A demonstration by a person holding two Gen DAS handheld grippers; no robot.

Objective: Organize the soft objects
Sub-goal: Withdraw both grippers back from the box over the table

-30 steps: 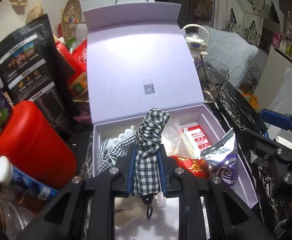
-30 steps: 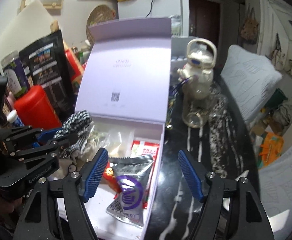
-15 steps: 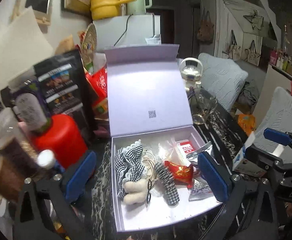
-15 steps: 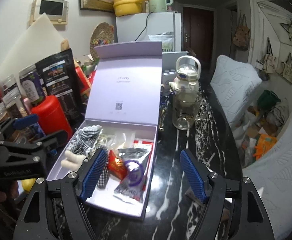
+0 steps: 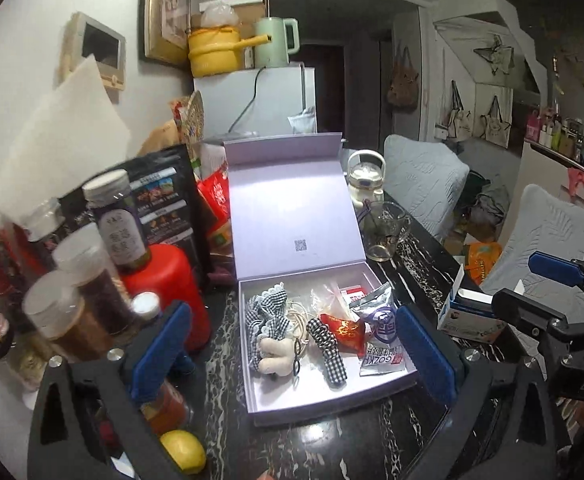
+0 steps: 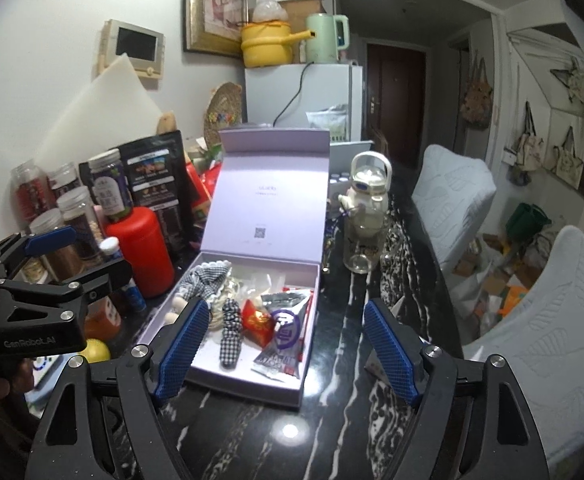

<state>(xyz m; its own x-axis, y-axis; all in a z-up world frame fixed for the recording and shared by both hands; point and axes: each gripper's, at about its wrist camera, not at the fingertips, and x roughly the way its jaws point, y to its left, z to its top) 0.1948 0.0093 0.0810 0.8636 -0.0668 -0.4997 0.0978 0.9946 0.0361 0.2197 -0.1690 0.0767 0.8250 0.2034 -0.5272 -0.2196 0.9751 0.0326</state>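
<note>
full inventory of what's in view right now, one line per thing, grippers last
gift box: 1, lilac, lid up, on black marble table
checkered cloth: 1, black-white, box left
plush toy: 1, cream, below cloth
checkered roll: 1, box centre
red packet: 1, right of roll
silver pouch: 1, purple logo, box right
red canister: 1, left of box
glass mug: 1, clear, behind box
lemon: 1, yellow, near edge
left gripper: open, empty
right gripper: open, empty

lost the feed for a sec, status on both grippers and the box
Left hand-held gripper open, empty. Right hand-held gripper open, empty. Black-and-white gingham fabric roll lies inside the open lilac cardboard box. Nothing blocking the box.
</note>
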